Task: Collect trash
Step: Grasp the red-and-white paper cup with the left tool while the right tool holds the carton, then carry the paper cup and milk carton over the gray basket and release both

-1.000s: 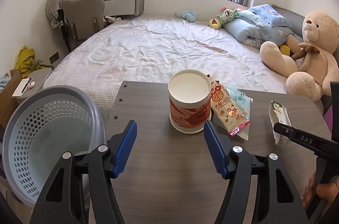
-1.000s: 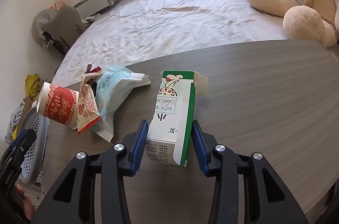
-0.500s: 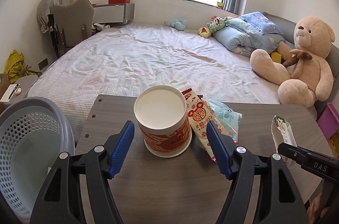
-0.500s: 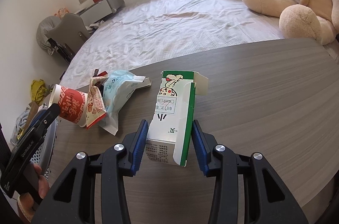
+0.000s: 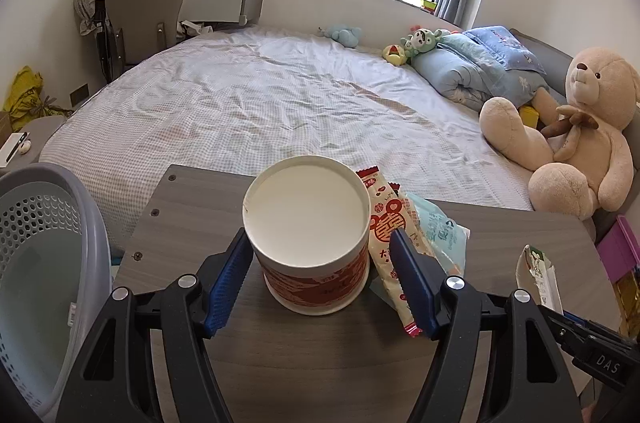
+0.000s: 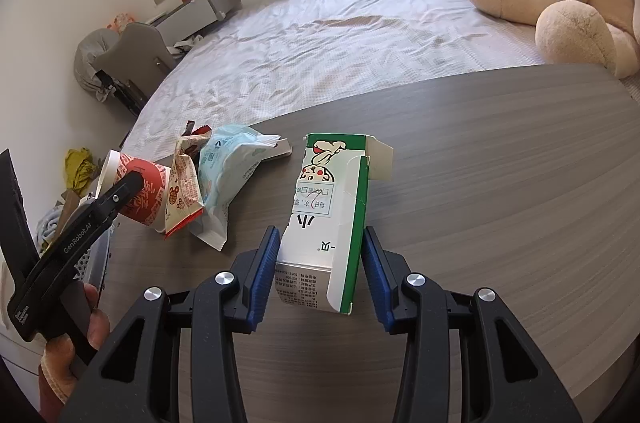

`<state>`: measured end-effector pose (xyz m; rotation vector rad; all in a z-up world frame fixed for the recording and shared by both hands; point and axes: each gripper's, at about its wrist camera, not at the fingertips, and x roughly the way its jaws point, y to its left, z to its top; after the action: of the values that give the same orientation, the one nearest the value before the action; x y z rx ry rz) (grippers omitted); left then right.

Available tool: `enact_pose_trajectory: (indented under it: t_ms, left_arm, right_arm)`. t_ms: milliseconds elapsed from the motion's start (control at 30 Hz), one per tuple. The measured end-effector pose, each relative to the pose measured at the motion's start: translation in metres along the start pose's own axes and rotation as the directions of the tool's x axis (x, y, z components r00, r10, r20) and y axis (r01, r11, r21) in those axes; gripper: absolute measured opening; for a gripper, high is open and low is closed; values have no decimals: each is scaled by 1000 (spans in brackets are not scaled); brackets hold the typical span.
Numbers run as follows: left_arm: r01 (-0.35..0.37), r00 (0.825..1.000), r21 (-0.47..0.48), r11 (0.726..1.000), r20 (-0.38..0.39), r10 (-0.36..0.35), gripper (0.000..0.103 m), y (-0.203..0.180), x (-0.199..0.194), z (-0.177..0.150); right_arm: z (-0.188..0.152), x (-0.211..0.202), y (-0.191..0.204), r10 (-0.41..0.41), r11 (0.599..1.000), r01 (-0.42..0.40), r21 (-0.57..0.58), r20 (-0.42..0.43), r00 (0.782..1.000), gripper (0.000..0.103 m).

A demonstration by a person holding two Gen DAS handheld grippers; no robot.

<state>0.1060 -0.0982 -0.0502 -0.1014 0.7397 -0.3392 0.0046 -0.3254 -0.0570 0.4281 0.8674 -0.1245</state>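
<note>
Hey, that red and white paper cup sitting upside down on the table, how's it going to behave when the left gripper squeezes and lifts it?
The paper cup is probably light, being upside down with nothing under it. Its thin walls may dent under a hard squeeze. Its taper might let it slip downward between the pads.

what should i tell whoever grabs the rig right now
Left tongs: open, one pad on each side of the paper cup, not yet squeezing.
Right tongs: shut on the green-and-white carton.
On the table: the cup, a red-and-white wrapper and a pale blue packet beside it.
Basket sits left of the table; nothing shows inside it.
Done: carton gripped. Left: grip the cup, drop both in the basket, then the wrapper and the packet.
</note>
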Motion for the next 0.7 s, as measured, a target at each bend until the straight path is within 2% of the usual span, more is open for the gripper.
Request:
enact_pose_trajectory:
  t_ms: [133,167,200,400,700]
  left_arm:
    - [22,1000,-26,999,-4,-22,66,4,1,2]
    - [24,1000,-31,999,-5,-24,58,5,1,2]
    - [33,999,-32,999,-11,-34,57,6,2,3]
    - [33,999,-41,999,-4,-34,57,12,-6,3]
    - [-7,1000,-31,999,20,7,57,23,-47,-5]
  right_arm:
    - [0,0,0,-1,1000,1,1,1,1000,41]
    - [0,0,0,0,1000,0,0,0,1000,41]
    - [0,0,0,-2,1000,2,-1,1,1000,41]
    - [0,0,0,-1,1000,1,-1,1,1000,41]
    - [1,-11,9,9,1000,-9,-19,22,1000,41]
